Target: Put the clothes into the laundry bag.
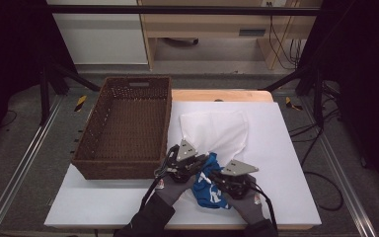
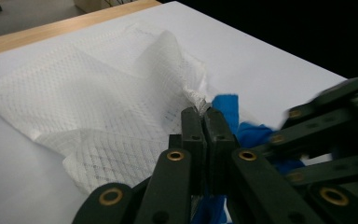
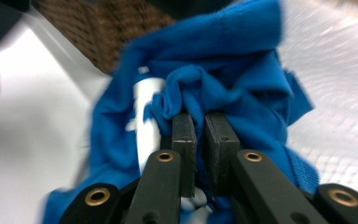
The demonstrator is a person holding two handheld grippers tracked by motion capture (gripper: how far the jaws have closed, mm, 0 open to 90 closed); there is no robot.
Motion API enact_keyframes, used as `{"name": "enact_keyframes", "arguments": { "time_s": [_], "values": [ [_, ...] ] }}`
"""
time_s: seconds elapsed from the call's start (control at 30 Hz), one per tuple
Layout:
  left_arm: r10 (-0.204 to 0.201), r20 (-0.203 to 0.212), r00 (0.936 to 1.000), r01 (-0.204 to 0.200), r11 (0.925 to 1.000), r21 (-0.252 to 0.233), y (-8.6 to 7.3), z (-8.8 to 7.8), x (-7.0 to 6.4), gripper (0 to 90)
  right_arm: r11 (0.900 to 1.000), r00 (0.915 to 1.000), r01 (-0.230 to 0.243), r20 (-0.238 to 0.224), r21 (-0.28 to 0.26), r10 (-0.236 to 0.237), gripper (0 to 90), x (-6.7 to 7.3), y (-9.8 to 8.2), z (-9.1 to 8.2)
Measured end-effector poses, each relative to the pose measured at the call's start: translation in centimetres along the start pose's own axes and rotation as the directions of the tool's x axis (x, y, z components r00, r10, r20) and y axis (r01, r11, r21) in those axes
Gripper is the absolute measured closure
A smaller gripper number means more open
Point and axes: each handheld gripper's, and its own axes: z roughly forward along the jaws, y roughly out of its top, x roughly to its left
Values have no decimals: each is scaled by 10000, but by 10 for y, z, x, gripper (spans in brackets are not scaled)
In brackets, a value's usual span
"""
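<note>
Work in hand: you're getting a blue garment [image 1: 210, 186] into the mouth of a white mesh bag [image 1: 217, 129], near the front edge of the white table [image 1: 286, 148].
Left gripper [image 1: 193, 162]: clenched on the bag's near rim, with a bit of blue cloth showing at the pinch; in the left gripper view the jaws [image 2: 204, 122] stand pressed together on the bunched mesh [image 2: 98, 107].
Right gripper [image 1: 225, 178]: jaws nearly together, grasping a fold of the blue garment [image 3: 214, 79].
Where the garment lies: crumpled between your two hands, touching both, its upper end right at the bag's opening.
Bag's long axis: runs away from you, from the pinched mouth toward the far side of the table.
Nearer hand: your right has the cloth, your left holds the mouth just beside it.
Coming move, as I read it: push the right forward and slightly left, along that axis.
Basket [image 1: 123, 128]: wicker, to the left of the bag, well clear.
</note>
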Motion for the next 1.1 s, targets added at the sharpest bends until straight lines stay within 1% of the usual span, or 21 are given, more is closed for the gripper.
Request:
{"name": "enact_keyframes", "arguments": {
  "time_s": [0.07, 0.1, 0.13, 0.17, 0.2, 0.27, 0.33, 0.4, 0.43, 0.47, 0.5, 0.57, 0.63, 0.7, 0.77, 0.8, 0.87, 0.9, 0.97, 1.03, 1.1],
  "values": [
    [84, 84, 9999, -84, 10000, 20, -1, -1, -2, 887, 9984, 9989, -105, 467, 547, 79, 833, -4, 0, 17],
    [158, 55, 9999, -158, 9999, 59, -3, -1, -2, 887, 9972, 9968, -347, 748, 664, 297, 829, -7, -1, 22],
    [135, 102, 9999, -136, 9999, 56, -6, -2, -2, 888, 9959, 9929, -679, 1017, 592, 616, 822, -11, -1, 26],
    [89, 160, 9998, -90, 9999, 77, -8, -3, -1, 887, 9943, 9854, -946, 1466, 501, 863, 820, -14, -1, 27],
    [50, 184, 9998, -51, 9999, 91, -11, -3, 1, 887, 9947, 9813, -897, 1749, 493, 799, 815, -16, -2, 28],
    [-201, 287, 9994, 196, 9997, 157, -17, -4, 6, 887, 9938, 9807, -945, 1769, 584, 829, 775, -15, -2, 27],
    [-310, 233, 9992, 305, 9993, 198, -21, -4, 8, 886, 9954, 9854, -806, 1543, 524, 717, 723, -14, -1, 23],
    [-337, 166, 9993, 333, 9992, 240, -22, -5, 10, 885, 9954, 9887, -852, 1274, 427, 791, 672, -13, 0, 15],
    [-356, 142, 9993, 353, 9991, 232, -23, -5, 11, 885, 9958, 9894, -894, 1170, 214, 863, 652, -13, 0, 5],
    [-356, 142, 9993, 353, 9991, 232, -23, -5, 11, 885, 9956, 9885, -937, 1192, -31, 933, 637, -15, 1, -4],
    [-357, 109, 9993, 354, 9990, 258, -22, -4, 12, 885, 9935, 9841, -1036, 1400, -481, 1094, 604, -18, 3, -16],
    [-352, 90, 9993, 349, 9990, 280, -21, -3, 12, 885, 9906, 9806, -1045, 1570, -882, 1175, 555, -26, 5, -24],
    [-296, 86, 9995, 294, 9992, 280, -19, -3, 11, 884, 9895, 9802, -1207, 1478, -801, 1316, 504, -32, 5, -17],
    [-293, 85, 9995, 290, 9991, 294, -18, -3, 11, 885, 9909, 9827, -1248, 1318, -501, 1304, 484, -36, 4, -2],
    [-276, 88, 9996, 273, 9991, 310, -18, -3, 11, 885, 9906, 9829, -1312, 1255, -381, 1350, 504, -38, 2, 13],
    [-240, 78, 9997, 237, 9991, 341, -18, -2, 11, 885, 9906, 9831, -1289, 1252, -447, 1336, 541, -39, 1, 18],
    [-218, 47, 9998, 216, 9991, 368, -19, -2, 12, 885, 9913, 9851, -1227, 1157, -467, 1274, 745, -40, 0, 19],
    [-271, 60, 9996, 268, 9990, 356, -19, -3, 13, 885, 9925, 9862, -1123, 1167, -489, 1174, 812, -39, 0, 17],
    [-354, 0, 9994, 354, 9990, 288, -18, -4, 14, 885, 9947, 9909, -839, 1005, -596, 896, 838, -34, 2, 7],
    [-440, -53, 9990, 442, 9985, 308, -16, -4, 15, 885, 9967, 9965, -318, 753, -748, 374, 842, -24, 4, -5],
    [-507, -117, 9986, 511, 9982, 307, -14, -4, 14, 885, 9961, 9987, 153, 490, -867, -110, 843, -11, 4, -14]
  ]
}}
